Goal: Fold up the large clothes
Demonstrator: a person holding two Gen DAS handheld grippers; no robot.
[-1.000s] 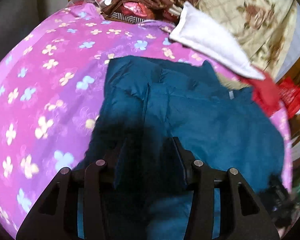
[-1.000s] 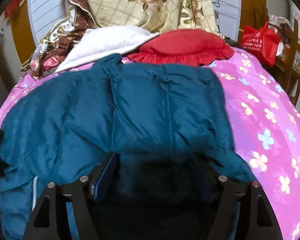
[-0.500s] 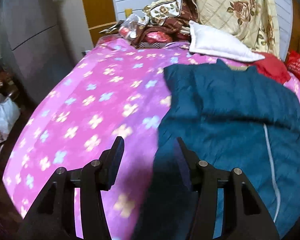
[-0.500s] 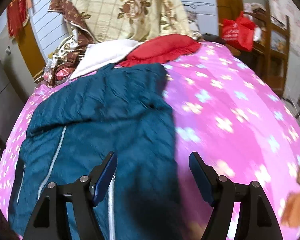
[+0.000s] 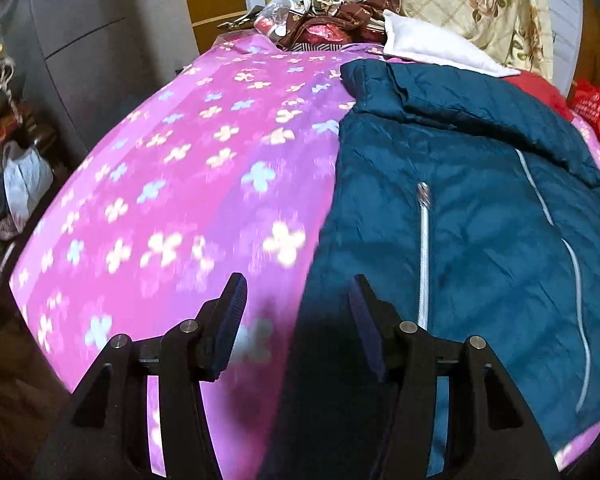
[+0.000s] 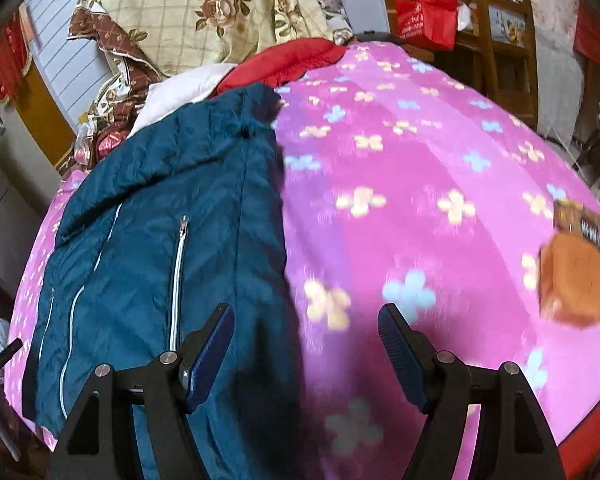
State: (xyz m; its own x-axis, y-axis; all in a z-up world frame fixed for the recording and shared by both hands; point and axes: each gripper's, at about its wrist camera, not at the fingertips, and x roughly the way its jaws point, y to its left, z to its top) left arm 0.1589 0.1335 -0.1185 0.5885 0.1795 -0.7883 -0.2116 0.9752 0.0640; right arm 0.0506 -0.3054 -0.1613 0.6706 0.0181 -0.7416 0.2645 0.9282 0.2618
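A teal quilted jacket (image 5: 460, 200) lies spread on a pink flowered bedspread (image 5: 180, 180), zipper side up with its collar toward the pillows. My left gripper (image 5: 298, 284) hovers open above the jacket's left edge, one finger over the bedspread and the other over teal fabric. In the right wrist view the same jacket (image 6: 172, 200) fills the left half of the bedspread (image 6: 420, 160). My right gripper (image 6: 305, 312) hovers open over the jacket's right edge. Neither gripper's pads press on anything.
A white pillow (image 5: 432, 50), a red pillow (image 6: 288, 60) and a rose-print quilt (image 6: 204, 8) pile up at the bed's head. An orange box (image 6: 572, 276) lies on the right side. A red bag (image 6: 424, 16) and wooden chair (image 6: 500, 40) stand beyond; a grey wardrobe (image 5: 80, 40) is left.
Both grippers have left the jacket's middle and swung apart, the left to its left edge, the right to its right edge. The left jaws, which had fabric between them, now stand wider and empty.
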